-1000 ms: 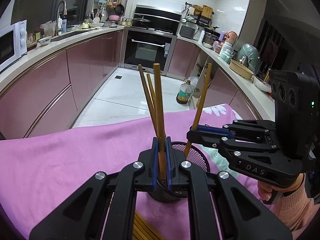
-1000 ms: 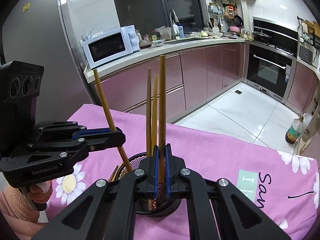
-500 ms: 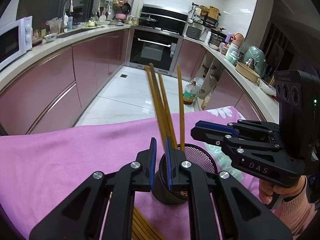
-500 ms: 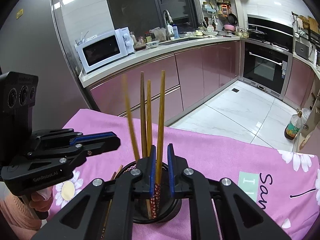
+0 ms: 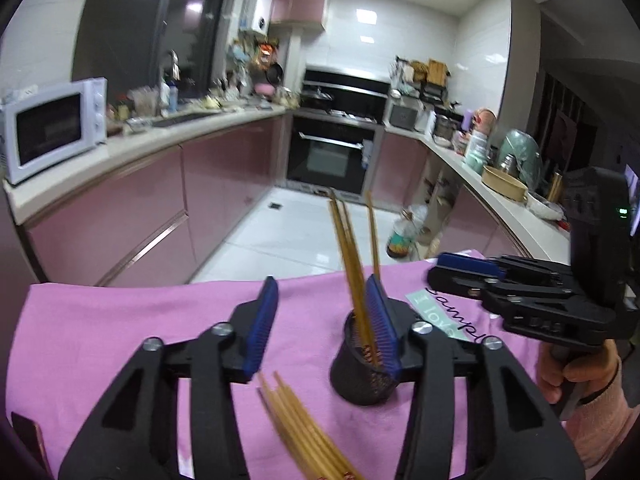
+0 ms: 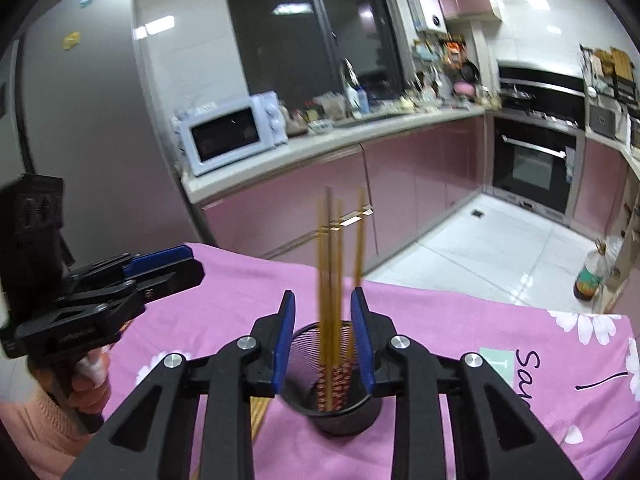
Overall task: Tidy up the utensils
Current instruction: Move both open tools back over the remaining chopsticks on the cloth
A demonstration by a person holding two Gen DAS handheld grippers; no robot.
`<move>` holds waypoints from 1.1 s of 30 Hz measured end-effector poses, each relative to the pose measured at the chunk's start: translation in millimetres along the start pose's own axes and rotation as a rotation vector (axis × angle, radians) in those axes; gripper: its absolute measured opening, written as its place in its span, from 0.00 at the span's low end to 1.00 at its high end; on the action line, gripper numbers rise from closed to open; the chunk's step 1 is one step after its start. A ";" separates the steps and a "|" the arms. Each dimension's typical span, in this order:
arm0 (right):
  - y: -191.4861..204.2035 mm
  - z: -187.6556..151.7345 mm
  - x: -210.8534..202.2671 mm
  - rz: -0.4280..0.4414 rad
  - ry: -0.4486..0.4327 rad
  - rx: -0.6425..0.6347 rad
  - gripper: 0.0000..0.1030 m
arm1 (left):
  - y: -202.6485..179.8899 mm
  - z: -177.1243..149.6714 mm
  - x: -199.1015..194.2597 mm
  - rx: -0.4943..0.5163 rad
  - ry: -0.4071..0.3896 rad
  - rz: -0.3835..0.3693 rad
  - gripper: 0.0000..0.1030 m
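Both grippers, left (image 5: 322, 320) and right (image 6: 323, 338), just opened empty, chopsticks (image 6: 334, 280) dropped in mesh cup (image 6: 332, 412); I'd fetch loose chopsticks (image 5: 304, 432) next.

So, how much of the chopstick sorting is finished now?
Done: several chopsticks stand in the black mesh cup. In hand: nothing; the left claw and right claw have both just been opening and grip no chopstick. Left: a bundle of loose chopsticks lies on the pink cloth beside the cup.
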State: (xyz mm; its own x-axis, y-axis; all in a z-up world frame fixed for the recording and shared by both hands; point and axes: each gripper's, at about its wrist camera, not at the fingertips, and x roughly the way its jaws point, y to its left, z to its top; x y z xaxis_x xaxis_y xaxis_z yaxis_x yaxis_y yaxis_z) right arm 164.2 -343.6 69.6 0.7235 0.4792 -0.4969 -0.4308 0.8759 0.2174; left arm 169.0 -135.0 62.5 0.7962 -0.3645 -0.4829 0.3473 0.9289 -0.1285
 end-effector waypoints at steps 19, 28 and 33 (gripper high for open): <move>46.1 -90.9 60.2 0.094 0.293 0.008 0.28 | 44.4 -126.2 -6.0 -0.070 0.248 0.099 0.45; 55.0 -105.1 86.6 0.056 0.372 0.006 0.22 | 41.0 -145.2 11.2 -0.081 0.332 0.094 0.45; 57.1 -108.8 93.8 0.044 0.394 0.005 0.21 | 38.1 -151.8 19.9 -0.086 0.368 0.084 0.45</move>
State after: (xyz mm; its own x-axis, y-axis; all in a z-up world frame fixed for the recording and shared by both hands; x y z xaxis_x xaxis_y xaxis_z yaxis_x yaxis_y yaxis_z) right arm 148.8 -254.8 -56.0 0.4418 0.4583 -0.7713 -0.4535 0.8558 0.2487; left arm 122.9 -97.0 -83.5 0.5839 -0.2537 -0.7712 0.2335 0.9623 -0.1397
